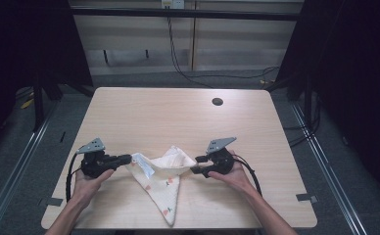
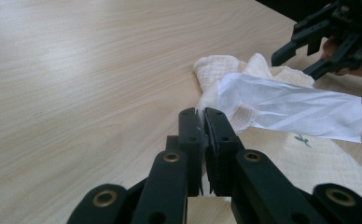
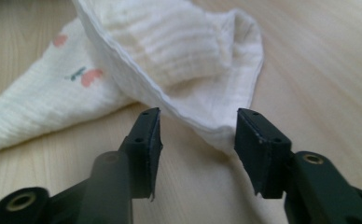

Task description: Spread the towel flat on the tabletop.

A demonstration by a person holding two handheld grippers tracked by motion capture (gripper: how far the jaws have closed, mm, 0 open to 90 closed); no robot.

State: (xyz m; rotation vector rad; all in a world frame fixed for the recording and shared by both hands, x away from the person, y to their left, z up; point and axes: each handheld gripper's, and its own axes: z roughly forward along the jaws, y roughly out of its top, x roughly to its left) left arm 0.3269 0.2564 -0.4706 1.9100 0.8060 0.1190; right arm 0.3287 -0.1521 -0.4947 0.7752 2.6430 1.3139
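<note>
Crinkled cotton cloth (image 1: 159,182), matt wood table (image 1: 178,115)

The left hand-held gripper (image 2: 204,122) pinched the edge of a cream muslin cloth (image 2: 226,72) lying on the desk (image 2: 76,70). The cloth's white label (image 2: 291,109) stuck out rightward. Beyond it hovered the right hand-held gripper (image 2: 298,60), jaws apart.

Pale wood table (image 1: 178,112) — dark curtains (image 1: 26,44)

Recording lab: bare wooden table (image 1: 178,117), black curtains (image 1: 26,39), trailing floor cables (image 1: 217,76).
</note>
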